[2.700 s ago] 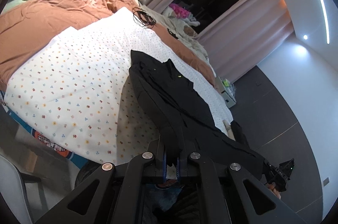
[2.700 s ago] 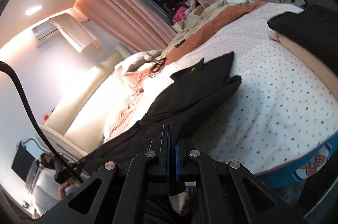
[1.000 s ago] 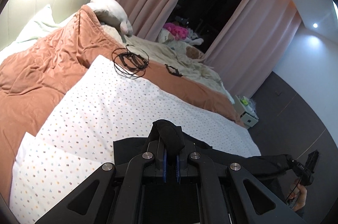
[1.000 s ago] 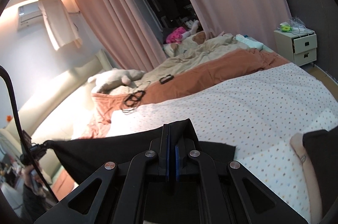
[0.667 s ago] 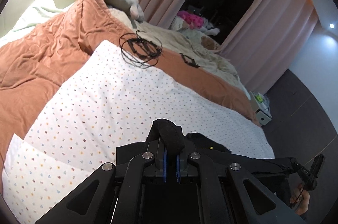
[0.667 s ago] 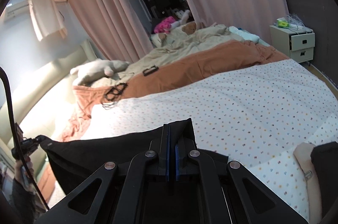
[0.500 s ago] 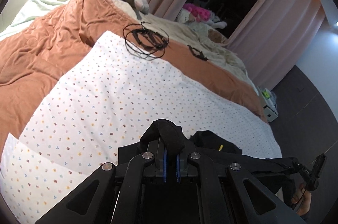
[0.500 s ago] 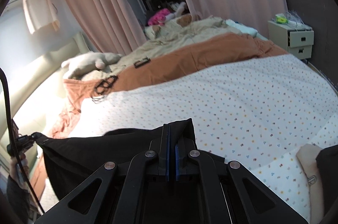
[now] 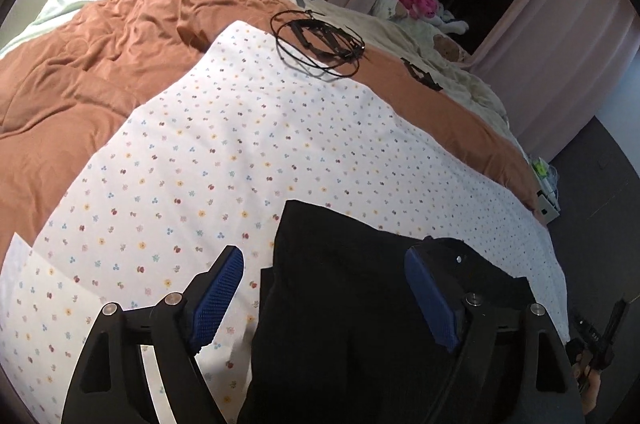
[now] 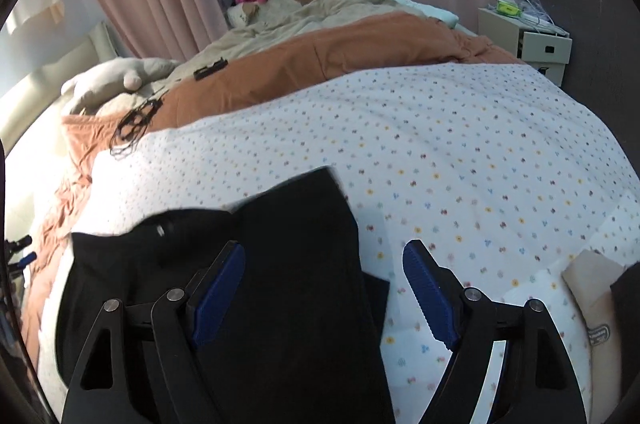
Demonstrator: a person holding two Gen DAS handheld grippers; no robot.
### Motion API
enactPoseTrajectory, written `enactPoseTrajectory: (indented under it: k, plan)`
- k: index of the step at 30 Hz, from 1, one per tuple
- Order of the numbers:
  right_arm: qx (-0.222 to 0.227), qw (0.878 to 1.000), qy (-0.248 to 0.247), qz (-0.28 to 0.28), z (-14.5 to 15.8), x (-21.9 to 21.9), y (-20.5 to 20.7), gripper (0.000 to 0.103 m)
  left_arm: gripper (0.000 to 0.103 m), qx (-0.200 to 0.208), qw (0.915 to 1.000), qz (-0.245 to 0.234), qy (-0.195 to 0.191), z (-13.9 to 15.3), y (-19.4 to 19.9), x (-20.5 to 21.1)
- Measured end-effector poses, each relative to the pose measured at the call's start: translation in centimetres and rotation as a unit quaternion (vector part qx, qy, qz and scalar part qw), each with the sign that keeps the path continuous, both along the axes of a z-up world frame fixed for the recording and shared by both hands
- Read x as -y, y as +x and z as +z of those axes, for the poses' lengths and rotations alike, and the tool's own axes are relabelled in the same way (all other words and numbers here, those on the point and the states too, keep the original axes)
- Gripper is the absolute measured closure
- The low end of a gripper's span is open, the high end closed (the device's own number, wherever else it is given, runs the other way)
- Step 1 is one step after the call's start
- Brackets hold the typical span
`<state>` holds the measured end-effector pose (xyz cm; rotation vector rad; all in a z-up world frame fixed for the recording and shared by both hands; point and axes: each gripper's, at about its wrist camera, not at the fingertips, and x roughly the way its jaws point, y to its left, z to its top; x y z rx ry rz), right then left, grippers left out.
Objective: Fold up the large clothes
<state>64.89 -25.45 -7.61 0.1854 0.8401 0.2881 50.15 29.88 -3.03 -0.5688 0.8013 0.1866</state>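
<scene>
A large black garment (image 9: pixel 352 304) lies folded on the white flower-print sheet (image 9: pixel 200 159) near the bed's front edge. It also shows in the right wrist view (image 10: pixel 272 288). My left gripper (image 9: pixel 324 272) is open just above the garment's left corner, its blue pads (image 9: pixel 216 292) spread wide and holding nothing. My right gripper (image 10: pixel 324 268) is open above the garment's right edge, blue pads (image 10: pixel 424 292) apart and empty. The garment's near part is hidden under both grippers.
A rust-orange quilt (image 9: pixel 100 55) covers the far side of the bed. A coil of black cable (image 9: pixel 316 39) lies at the sheet's far edge. A plush toy (image 10: pixel 116 79) and beige bedding lie behind. A white nightstand (image 10: pixel 528 39) stands at the right.
Both grippers were shut on the black garment, holding it stretched above the bed. Now both have opened and let go, and the garment lies on the sheet.
</scene>
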Motion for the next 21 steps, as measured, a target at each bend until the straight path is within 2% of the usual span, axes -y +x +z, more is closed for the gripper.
enactPoseTrajectory:
  k: [5, 11, 16, 19, 21]
  plan:
    - [-0.020, 1.000, 0.009, -0.001, -0.8, 1.3, -1.9, 0.022, 0.019, -0.008, 0.9999, -0.006, -0.006, -1.0, -2.7, -0.1]
    - [-0.042, 0.999, 0.014, -0.009, -2.3, 2.9, -5.0, 0.022, 0.021, -0.038, 0.9987, -0.032, 0.008, -2.8, -5.9, 1.6]
    - [-0.077, 0.997, 0.009, -0.007, -4.8, 3.2, -7.0, 0.025, 0.034, -0.068, 0.9962, -0.055, 0.009, -5.0, -7.8, 2.6]
    - [-0.105, 0.994, 0.002, -0.004, -6.8, 3.0, -7.9, 0.036, 0.043, -0.092, 0.9935, -0.067, 0.008, -7.0, -8.6, 3.1]
    - [-0.120, 0.993, 0.009, -0.002, -7.8, 2.9, -8.2, 0.055, 0.046, -0.105, 0.9918, -0.073, 0.002, -8.1, -8.9, 3.3]
